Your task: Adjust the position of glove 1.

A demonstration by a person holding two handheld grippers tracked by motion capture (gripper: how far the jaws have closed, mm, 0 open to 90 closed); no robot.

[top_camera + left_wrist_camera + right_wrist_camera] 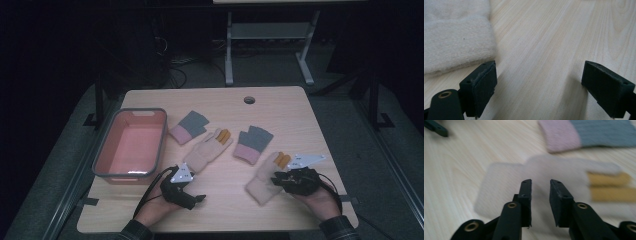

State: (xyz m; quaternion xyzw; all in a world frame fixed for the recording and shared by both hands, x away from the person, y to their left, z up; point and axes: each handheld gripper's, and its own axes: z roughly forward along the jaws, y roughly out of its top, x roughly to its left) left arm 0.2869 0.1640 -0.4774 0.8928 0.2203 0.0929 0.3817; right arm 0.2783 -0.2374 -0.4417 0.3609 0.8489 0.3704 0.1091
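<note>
Four gloves point(207, 150), one bin point(131, 144)

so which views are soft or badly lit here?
High view: dim, room black around the table, glare on the pink bin front rim. Right gripper view: cream glove smeared by blur, jaws sharp. Left gripper view: evenly lit, jaws and nearby wood sharp.

At the frame's left I am seeing a pink tray point(131, 142); centre, grey-and-pink gloves point(188, 127), cream gloves point(206, 151) showing orange fingertips.
</note>
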